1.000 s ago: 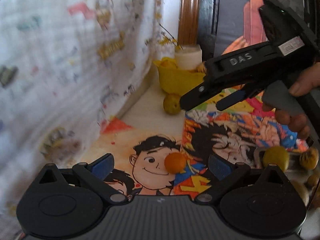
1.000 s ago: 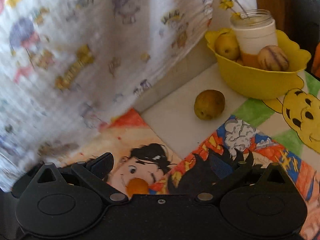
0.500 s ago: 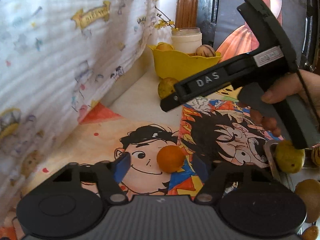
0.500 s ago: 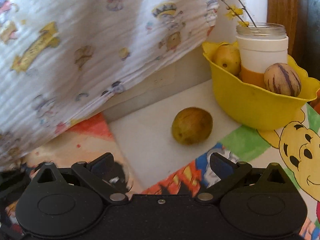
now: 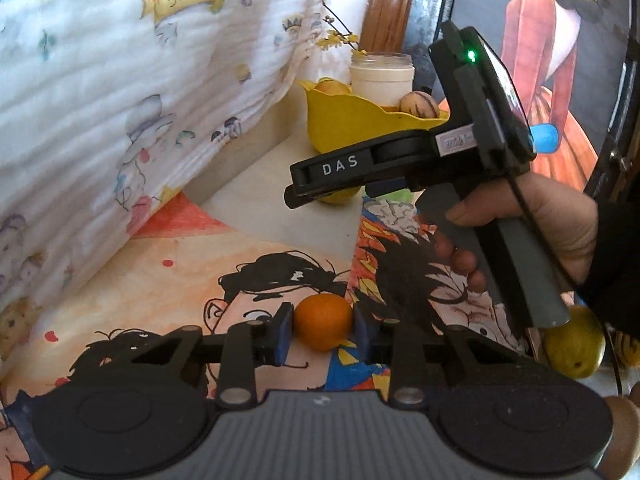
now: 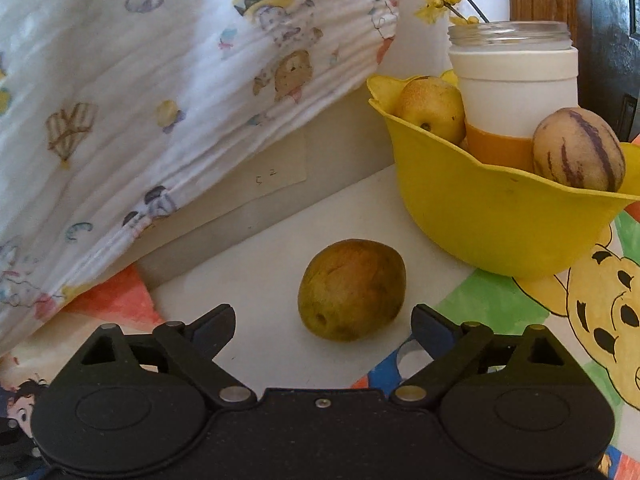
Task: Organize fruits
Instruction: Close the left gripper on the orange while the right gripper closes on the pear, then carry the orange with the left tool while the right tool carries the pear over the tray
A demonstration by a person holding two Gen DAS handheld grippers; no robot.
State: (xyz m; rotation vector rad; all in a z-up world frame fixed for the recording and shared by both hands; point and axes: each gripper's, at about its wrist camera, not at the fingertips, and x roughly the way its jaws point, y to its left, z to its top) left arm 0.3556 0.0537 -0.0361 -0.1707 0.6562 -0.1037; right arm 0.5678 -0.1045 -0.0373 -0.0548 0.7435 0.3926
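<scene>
My left gripper (image 5: 322,330) is shut on a small orange fruit (image 5: 323,321), which sits on the cartoon mat. My right gripper (image 6: 322,322) is open, and a green-brown fruit (image 6: 352,290) lies on the white surface just ahead between its fingers, untouched. In the left wrist view the right gripper (image 5: 304,194) hovers over that fruit, hiding most of it. A yellow bowl (image 6: 496,224) beyond holds a yellow fruit (image 6: 432,108), a striped fruit (image 6: 578,150) and a white jar (image 6: 516,88). The bowl also shows in the left wrist view (image 5: 348,122).
A printed white cloth (image 6: 160,92) hangs along the left. A yellow-green fruit (image 5: 574,346) lies at the right on the mat, with more fruit at the frame edge. A wooden post (image 5: 390,4) and dark furniture stand behind the bowl.
My left gripper moved forward and closed on the orange fruit. My right gripper advanced toward the green-brown fruit and the bowl, staying open.
</scene>
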